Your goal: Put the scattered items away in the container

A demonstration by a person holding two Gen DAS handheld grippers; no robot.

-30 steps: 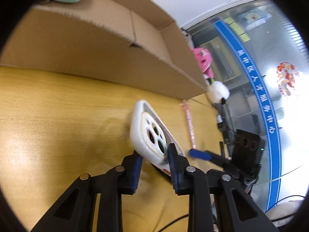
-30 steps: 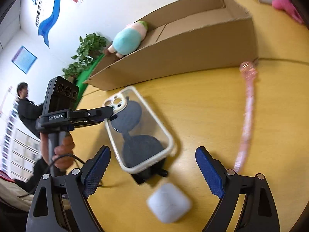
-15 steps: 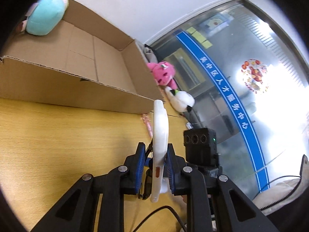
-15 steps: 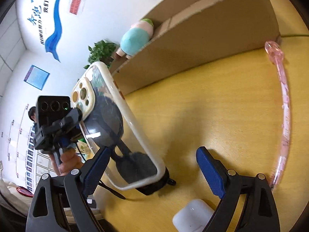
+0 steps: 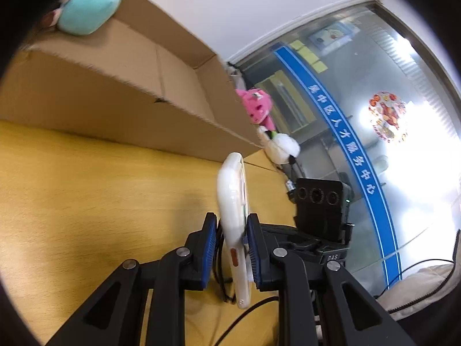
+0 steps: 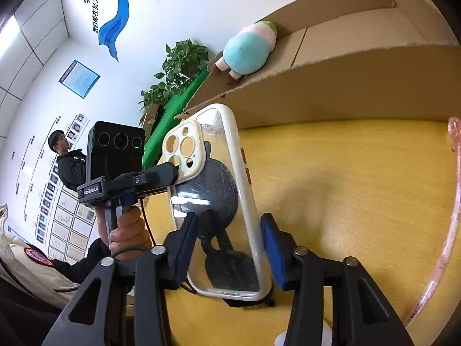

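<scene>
- Left wrist view: a yellow wooden table [image 5: 86, 190] fills the lower left, with a white wall above and a glass front with a blue band of writing to the right.
- A long open cardboard box [image 5: 138, 106] lies across the table's far side. A teal plush toy [image 5: 89, 5] rests at its far left end, and a pink plush toy [image 5: 256, 106] and a white plush toy [image 5: 281, 145] sit past its right corner.
- The left gripper [image 5: 230, 245] is clenched on a white phone case [image 5: 233, 201], seen edge-on and standing upright between the blue pads, above the table and in front of the box.
- Behind the case, the black camera block of the other gripper faces this lens.
- Right wrist view: the same table [image 6: 345, 178] and cardboard box [image 6: 360, 86], with the teal plush toy [image 6: 247, 52] at the box's left end. A white wall with posters, a leafy plant [image 6: 178, 69] and a person in dark clothes [image 6: 69, 161] stand behind.
- The phone case [image 6: 245, 201] shows its clear back and cream camera frame, pinched by the left gripper [image 6: 173, 170], whose handle a hand [image 6: 126, 233] grips.
- The right gripper [image 6: 230, 248] has its jaws closing around the case's lower end; whether the pads touch it cannot be told.
- A pink strap [image 6: 449, 216] curves along the table at the right edge.
</scene>
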